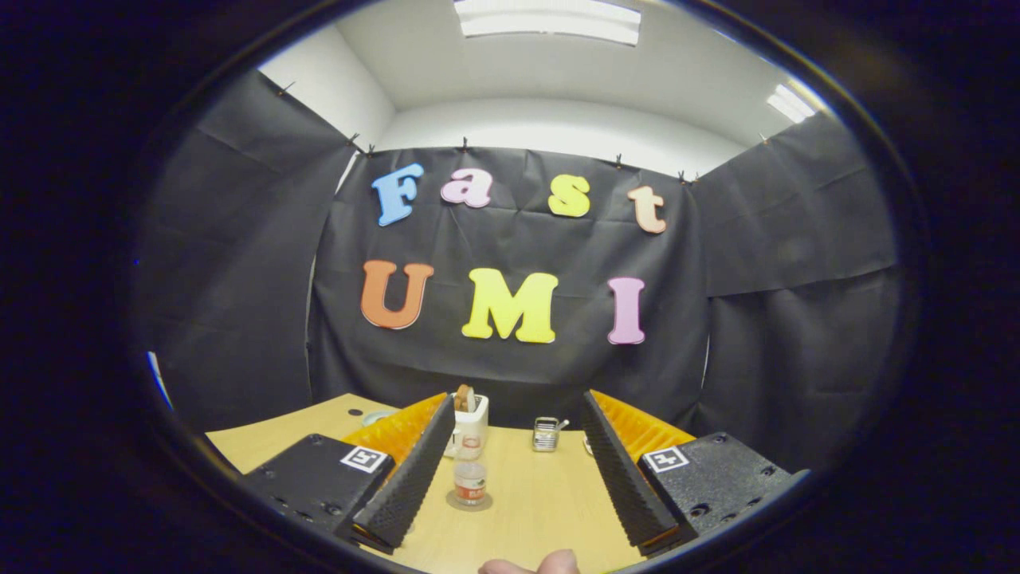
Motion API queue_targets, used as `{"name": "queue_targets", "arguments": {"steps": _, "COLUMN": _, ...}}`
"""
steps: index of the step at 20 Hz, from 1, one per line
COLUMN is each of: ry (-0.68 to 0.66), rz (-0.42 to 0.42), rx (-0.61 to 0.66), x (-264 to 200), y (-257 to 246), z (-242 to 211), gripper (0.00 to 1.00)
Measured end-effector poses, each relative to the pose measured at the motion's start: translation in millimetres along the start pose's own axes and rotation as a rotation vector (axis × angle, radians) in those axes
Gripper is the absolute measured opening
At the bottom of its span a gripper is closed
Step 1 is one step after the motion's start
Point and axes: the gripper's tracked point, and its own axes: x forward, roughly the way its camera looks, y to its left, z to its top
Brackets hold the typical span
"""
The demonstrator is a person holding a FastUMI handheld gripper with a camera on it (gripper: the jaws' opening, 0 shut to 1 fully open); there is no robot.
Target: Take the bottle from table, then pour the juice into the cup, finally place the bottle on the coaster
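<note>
My gripper (518, 410) is held above the near part of the wooden table (542, 494), open, with nothing between its fingers. A small clear bottle (470, 481) with a red-and-white label stands upright on a round coaster (468, 501). It is seen between the fingers, close to the left finger and not touching it. Right behind the bottle is a small clear cup (469, 446); what it holds is too small to tell.
A white box (476, 414) with brownish items in it stands behind the cup near the wall. A small metal rack (546, 434) sits to the right of it. A round lid-like object (374, 416) lies at the far left. A person's fingertip (530, 565) shows below the fingers.
</note>
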Motion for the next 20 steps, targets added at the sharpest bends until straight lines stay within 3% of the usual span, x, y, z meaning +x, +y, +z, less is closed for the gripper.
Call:
{"name": "queue_targets", "arguments": {"steps": 6, "ry": -0.007, "rz": -0.047, "rx": 0.032, "x": -37, "y": 1, "z": -13, "gripper": 1.0}}
{"name": "queue_targets", "arguments": {"steps": 12, "ry": -0.012, "rz": -0.086, "rx": -0.003, "x": -42, "y": -6, "z": -19, "gripper": 1.0}}
{"name": "queue_targets", "arguments": {"steps": 20, "ry": -0.012, "rz": -0.063, "rx": 0.02, "x": -39, "y": 5, "z": -22, "gripper": 1.0}}
